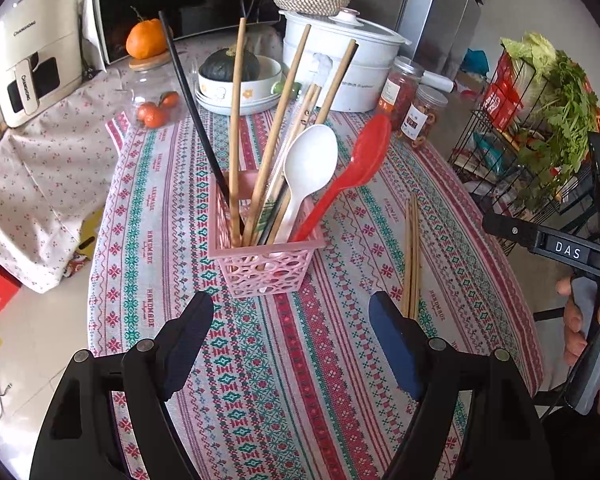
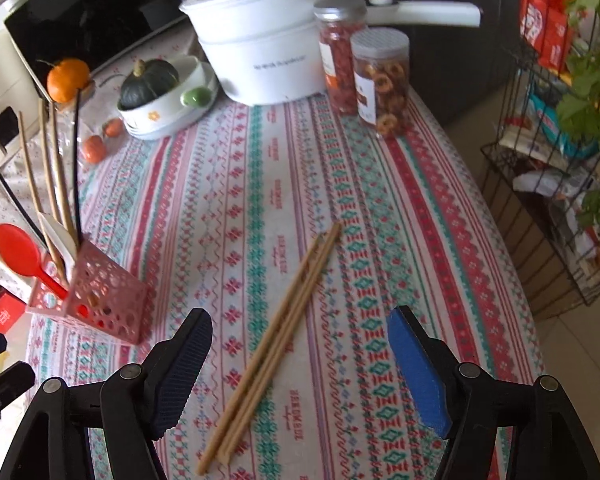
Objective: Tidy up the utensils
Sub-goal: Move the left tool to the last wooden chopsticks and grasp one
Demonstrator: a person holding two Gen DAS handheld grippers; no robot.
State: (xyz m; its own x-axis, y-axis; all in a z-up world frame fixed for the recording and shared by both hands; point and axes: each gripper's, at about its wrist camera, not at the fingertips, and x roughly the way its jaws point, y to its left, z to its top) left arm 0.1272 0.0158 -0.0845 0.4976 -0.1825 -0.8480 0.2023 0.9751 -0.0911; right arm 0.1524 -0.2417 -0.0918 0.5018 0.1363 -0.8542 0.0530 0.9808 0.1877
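**Chopsticks on the cloth, last pickup pending**

Chopsticks [image 2: 272, 344]: one loose bundle lying flat on the tablecloth [image 2: 380, 208], well right of the pink basket [image 1: 266, 264]. Everything else looks sorted already: basket holds upright chopsticks, a black stick, a white spoon [image 1: 306, 168] and a red spoon [image 1: 356, 176].

Left to right:
- My left tongs [image 1: 290, 332] hang wide, nothing between the pads, aimed at the cloth just in front of the basket. Not touching it.
- My right tongs [image 2: 300, 364] are also wide, nothing gripped. The bundle runs diagonally through the gap between the pads, still flat on the cloth.

Step, as I read it: right side is lined up to pick the loose bundle. Next move calls for dropping lower, closing across the sticks near the middle so they don't fan out, then tilting upright and feeding them into the basket. Left may need to steady the basket; it's light, perforated plastic and top-heavy with the long sticks, so it could tip.

Surface: woven patterned cloth, soft, sticks sit low on it, so the pads must scrape close.

Room: air fryer [image 1: 32, 68] and microwave [image 1: 172, 4] far left, oranges, squash in a bowl [image 1: 236, 68], white pot [image 1: 340, 64], two jars [image 2: 364, 68], wire rack [image 1: 540, 152] with greens at right.
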